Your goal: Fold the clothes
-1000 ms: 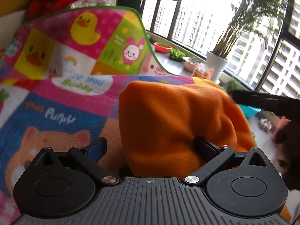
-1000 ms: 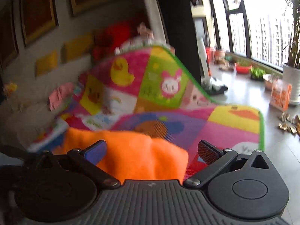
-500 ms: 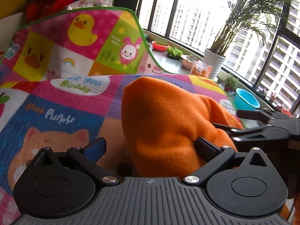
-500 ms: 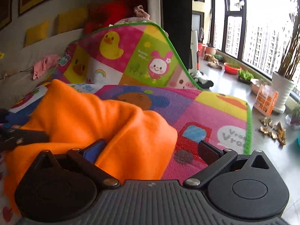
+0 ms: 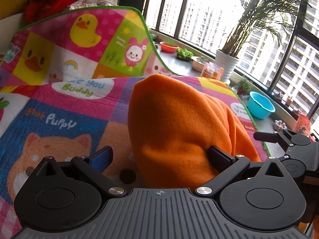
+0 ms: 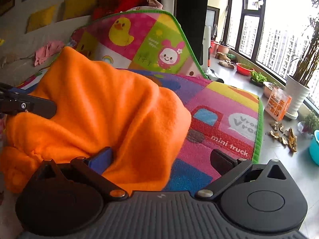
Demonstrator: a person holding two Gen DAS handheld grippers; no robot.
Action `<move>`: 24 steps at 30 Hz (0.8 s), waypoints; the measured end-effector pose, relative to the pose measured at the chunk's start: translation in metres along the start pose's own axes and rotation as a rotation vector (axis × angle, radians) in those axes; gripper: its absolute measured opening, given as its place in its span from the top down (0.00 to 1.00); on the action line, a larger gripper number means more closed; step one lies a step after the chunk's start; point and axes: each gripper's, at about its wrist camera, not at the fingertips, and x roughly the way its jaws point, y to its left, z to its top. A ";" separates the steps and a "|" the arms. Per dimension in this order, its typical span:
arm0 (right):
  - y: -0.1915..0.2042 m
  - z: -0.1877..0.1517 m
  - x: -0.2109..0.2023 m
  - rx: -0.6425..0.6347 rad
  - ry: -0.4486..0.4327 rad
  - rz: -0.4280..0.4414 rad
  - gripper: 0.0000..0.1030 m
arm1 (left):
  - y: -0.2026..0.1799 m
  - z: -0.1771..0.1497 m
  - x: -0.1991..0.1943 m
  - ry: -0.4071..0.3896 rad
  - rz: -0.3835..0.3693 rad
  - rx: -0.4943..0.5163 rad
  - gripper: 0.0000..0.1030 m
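My left gripper (image 5: 159,155) is wide open. Its right finger (image 5: 219,156) pokes into the side of the orange fleece cloth (image 5: 179,131), and its blue-tipped left finger (image 5: 101,156) sits apart from the cloth, over the colorful play mat (image 5: 65,119). So the cloth is bunched up partly between my fingers, but I am not pinching it. My right gripper (image 6: 161,159) is wide open too. Its blue left finger (image 6: 100,159) is tucked against a fold of the same orange fleece cloth (image 6: 103,109), and its black right finger (image 6: 223,161) is out over the mat, not touching the cloth. The cloth lies in a soft, puffy heap on the play mat (image 6: 219,119), which has a puppy, a mini truck, a duck and a bunny on it. The far part of the mat stands up like a wall with a green edge. In the left view I can see my right gripper (image 5: 283,139) at the right side, just beside the heap. In the right view, my left gripper (image 6: 30,105) rests against the heap's left side. Near the windows stand a white plant pot (image 5: 226,65), a blue bowl (image 5: 261,107) and an orange box (image 6: 278,105).
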 end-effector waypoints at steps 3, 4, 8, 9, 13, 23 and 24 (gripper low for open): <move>0.008 0.002 0.002 0.000 -0.001 0.013 0.00 | 0.004 -0.002 -0.003 -0.004 0.009 -0.005 0.00; 0.014 0.004 0.004 -0.006 -0.001 0.021 0.00 | 0.006 -0.002 -0.005 -0.005 0.015 -0.007 0.00; 0.041 0.013 0.014 -0.042 -0.004 0.068 0.00 | 0.019 -0.005 -0.011 -0.008 0.043 -0.020 0.00; 0.049 0.016 0.016 -0.051 -0.004 0.084 0.00 | 0.023 -0.007 -0.012 -0.006 0.051 -0.025 0.00; 0.078 0.024 0.025 -0.080 -0.006 0.134 0.00 | 0.037 -0.012 -0.017 -0.008 0.089 -0.044 0.00; 0.069 0.024 0.036 0.103 0.040 0.243 0.00 | 0.059 -0.016 -0.022 -0.019 0.107 -0.077 0.00; 0.067 0.023 0.036 0.111 0.038 0.251 0.00 | 0.060 -0.016 -0.022 -0.019 0.106 -0.079 0.00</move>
